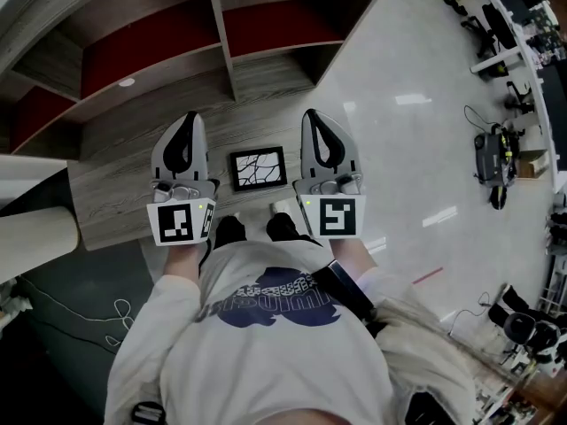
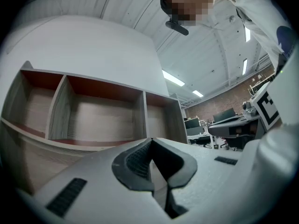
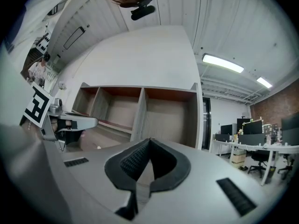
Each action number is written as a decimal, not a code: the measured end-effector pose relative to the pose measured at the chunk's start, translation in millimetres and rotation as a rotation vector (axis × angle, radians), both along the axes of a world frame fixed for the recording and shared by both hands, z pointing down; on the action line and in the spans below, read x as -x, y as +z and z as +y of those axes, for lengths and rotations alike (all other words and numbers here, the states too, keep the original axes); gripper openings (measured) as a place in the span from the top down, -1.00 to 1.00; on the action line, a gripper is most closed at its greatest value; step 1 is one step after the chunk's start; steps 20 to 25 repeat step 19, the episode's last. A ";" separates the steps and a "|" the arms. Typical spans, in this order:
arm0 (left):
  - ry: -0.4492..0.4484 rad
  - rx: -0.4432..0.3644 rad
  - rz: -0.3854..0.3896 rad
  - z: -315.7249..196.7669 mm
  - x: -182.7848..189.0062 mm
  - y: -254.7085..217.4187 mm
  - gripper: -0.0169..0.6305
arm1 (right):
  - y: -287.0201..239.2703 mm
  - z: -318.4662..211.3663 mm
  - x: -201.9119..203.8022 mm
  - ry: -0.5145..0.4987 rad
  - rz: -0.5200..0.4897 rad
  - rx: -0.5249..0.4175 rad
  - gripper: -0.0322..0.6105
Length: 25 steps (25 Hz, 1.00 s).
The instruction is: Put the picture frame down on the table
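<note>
Nearest the lens, at the bottom of the head view, is the person's pale shirt (image 1: 266, 343). Just above it the two grippers are held out side by side, each with its marker cube (image 1: 180, 222) turned up towards the camera. The left gripper (image 1: 190, 120) sits left of centre and the right gripper (image 1: 312, 115) right of centre, both pointing towards the top of the frame, where an empty shelf (image 1: 159, 51) stands. Each gripper's own view shows its fingers (image 2: 135, 162) closed, the dark pads meeting at the tip with nothing caught between them; this holds for the left gripper (image 2: 150, 141) and the right gripper (image 3: 149, 141) alike. The frame (image 1: 258, 168) lies in the middle of the head view, seemingly flat and face up on the grey wood worktop (image 1: 124, 175). It is between the two grippers and apart from both, close to the worktop's near edge, with the person's shoes (image 1: 230, 228) just below it. Neither gripper bears on the frame, so the put-down looks finished. The grippers appear to flank it because a wide, thin thing is most easily steadied from both sides, and closed, empty fingers suggest a resting pose. The pale floor (image 1: 425, 149) fills the right of the view.
</note>
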<state>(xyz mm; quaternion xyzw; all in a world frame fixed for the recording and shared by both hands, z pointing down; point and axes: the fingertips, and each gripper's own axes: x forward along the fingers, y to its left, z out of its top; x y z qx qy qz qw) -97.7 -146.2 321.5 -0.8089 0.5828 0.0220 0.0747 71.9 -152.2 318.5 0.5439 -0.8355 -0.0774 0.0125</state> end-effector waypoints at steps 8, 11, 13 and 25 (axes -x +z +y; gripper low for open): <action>0.000 0.006 0.011 -4.3 1.7 -0.8 0.92 | -2.4 -2.1 -0.9 0.012 0.018 -0.001 0.91; -0.003 0.009 0.008 -6.1 3.0 0.3 0.92 | -2.1 -3.6 -0.1 0.016 0.016 0.000 0.91; -0.004 0.010 0.007 -6.4 2.9 1.3 0.92 | -0.5 -3.6 -0.2 0.016 0.020 0.002 0.91; -0.008 0.009 0.009 -9.1 4.6 2.6 0.92 | 3.6 -5.6 -1.0 0.024 0.024 0.021 0.91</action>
